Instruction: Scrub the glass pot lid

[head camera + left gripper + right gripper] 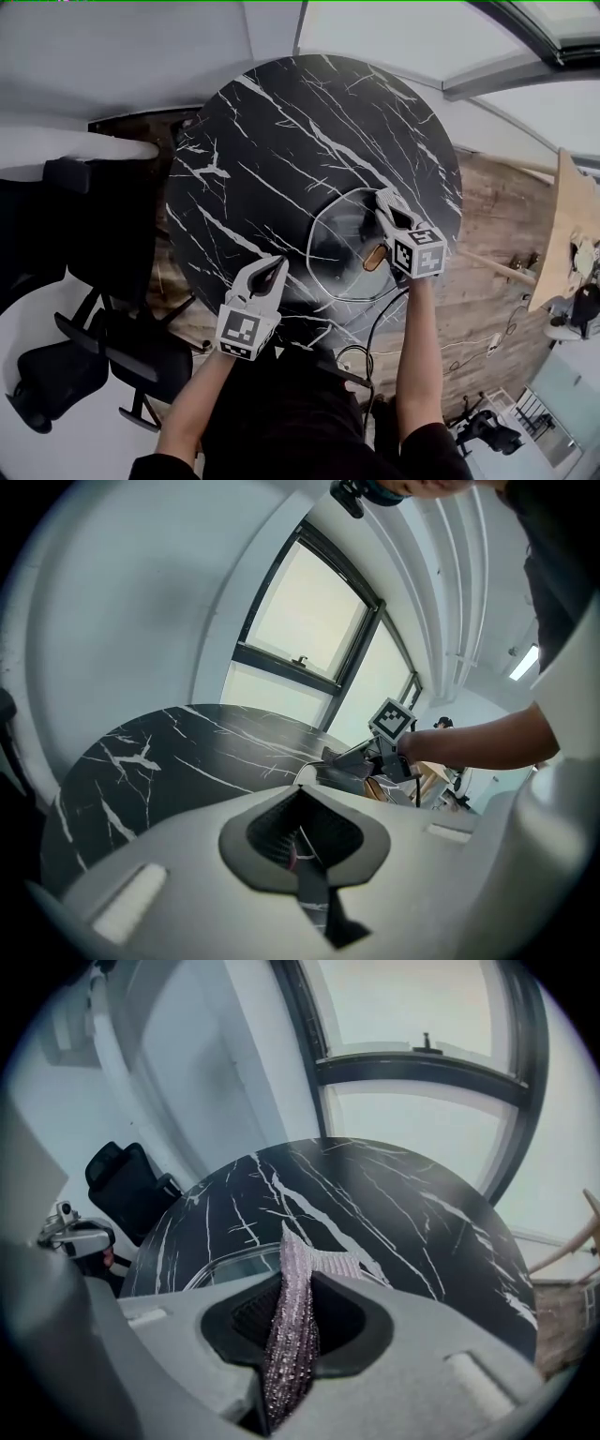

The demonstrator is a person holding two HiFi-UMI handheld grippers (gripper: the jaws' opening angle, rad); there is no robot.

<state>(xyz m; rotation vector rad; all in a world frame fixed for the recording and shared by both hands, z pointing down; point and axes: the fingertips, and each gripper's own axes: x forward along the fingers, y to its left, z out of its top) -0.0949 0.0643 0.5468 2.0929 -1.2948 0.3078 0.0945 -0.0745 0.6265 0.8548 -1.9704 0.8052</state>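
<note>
The glass pot lid (342, 253) lies flat on the round black marble table (281, 131), its wooden knob (375, 258) toward its right side. My right gripper (386, 202) hovers over the lid's far right rim, shut on a silvery-pink scrubbing cloth (292, 1316) that sticks up between the jaws. The lid's rim (220, 1274) shows just beyond it. My left gripper (272, 274) rests at the table's near edge, a little left of the lid and apart from it. Its jaws are shut with nothing between them. In the left gripper view the right gripper (352, 761) is over the lid (314, 772).
Black office chairs (56, 375) stand to the left of the table, one also visible in the right gripper view (127, 1180). A wooden table edge (572, 225) is at far right. Cables (375, 337) lie on the wooden floor. A large window (309, 621) is behind the table.
</note>
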